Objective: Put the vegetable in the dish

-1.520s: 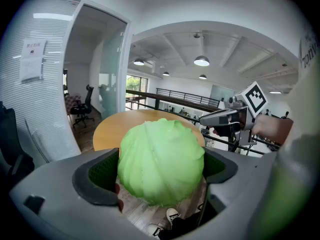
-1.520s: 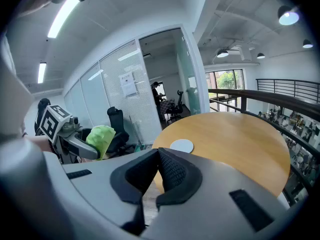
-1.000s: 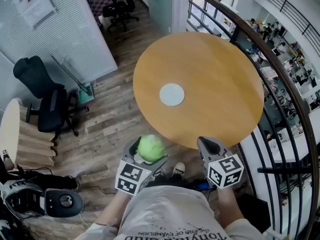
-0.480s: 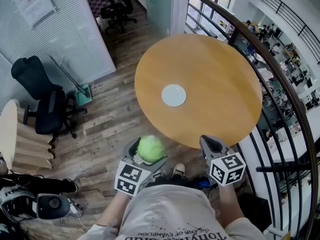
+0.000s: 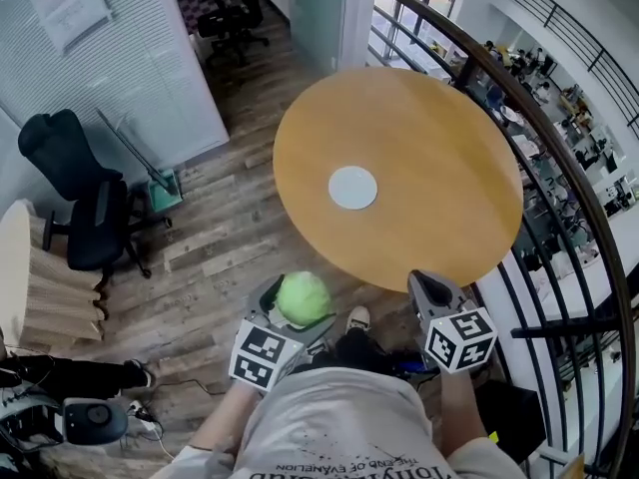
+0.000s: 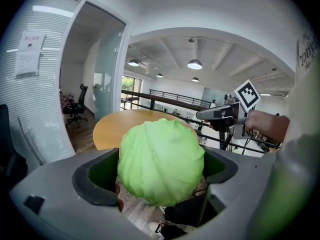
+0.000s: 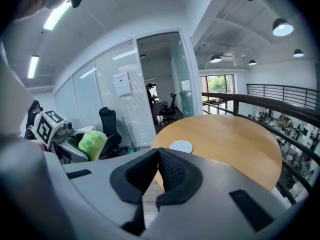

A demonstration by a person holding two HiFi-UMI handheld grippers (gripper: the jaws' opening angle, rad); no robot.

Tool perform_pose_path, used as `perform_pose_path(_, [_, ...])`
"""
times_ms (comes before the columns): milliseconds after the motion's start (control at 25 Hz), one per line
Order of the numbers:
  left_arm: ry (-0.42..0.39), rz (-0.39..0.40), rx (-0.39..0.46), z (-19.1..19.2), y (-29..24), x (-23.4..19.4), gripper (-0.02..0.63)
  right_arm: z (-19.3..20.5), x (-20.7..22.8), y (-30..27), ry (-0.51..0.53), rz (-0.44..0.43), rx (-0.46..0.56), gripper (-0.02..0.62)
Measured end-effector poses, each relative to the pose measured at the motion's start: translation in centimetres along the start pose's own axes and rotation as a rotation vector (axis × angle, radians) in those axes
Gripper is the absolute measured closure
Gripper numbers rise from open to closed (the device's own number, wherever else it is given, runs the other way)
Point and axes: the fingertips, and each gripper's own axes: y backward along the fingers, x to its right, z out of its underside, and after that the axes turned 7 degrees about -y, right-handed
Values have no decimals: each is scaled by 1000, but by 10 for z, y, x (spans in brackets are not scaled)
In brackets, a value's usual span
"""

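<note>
Cabbage (image 5: 303, 297) no nearer the dish (image 5: 353, 188) — snug between jaws of left gripper (image 5: 299, 307)

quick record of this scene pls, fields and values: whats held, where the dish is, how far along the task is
vegetable: green cabbage, whole, round
left tongs: shut on the cabbage, short of the table's near edge
right tongs: jaws together, empty
dish: small pale round plate, empty, near the middle of the table
table: round, wooden
task state: cabbage not yet in the dish
</note>
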Motion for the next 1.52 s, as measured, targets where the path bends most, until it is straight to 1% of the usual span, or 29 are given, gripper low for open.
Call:
perform_pose_path(240, [-9,7,-12,2,-5,-10,115,4,0,-6,-14,5,-5,571])
perform_pose_path(440, [-6,7,-13,-6,-21,-20,115,0,16,-19,-28,6,-4,571])
perform_pose_path(600, [-12,2,-14,-20,-36,-29,115,-12,29,-32,-26,-3,1,571])
perform_pose_path(800, [-1,-6,-29,-31,-60,-48,115,-27,49,-59,-29,-16,-19,571])
perform_pose_path(1080, [2,-13,-34,-60,-101,-70,115,-62,85,-87,-17,-29,-15,571])
perform_pose_path(1320, [-3,-30,-46,-80,-130,-84,115,-73,118,-105,-36,-31,-27,571])
perform_pose_path(1520, [13,-59,-61,-93,-150,-95,115,-87,138,-122,-38,-60,-32,571])
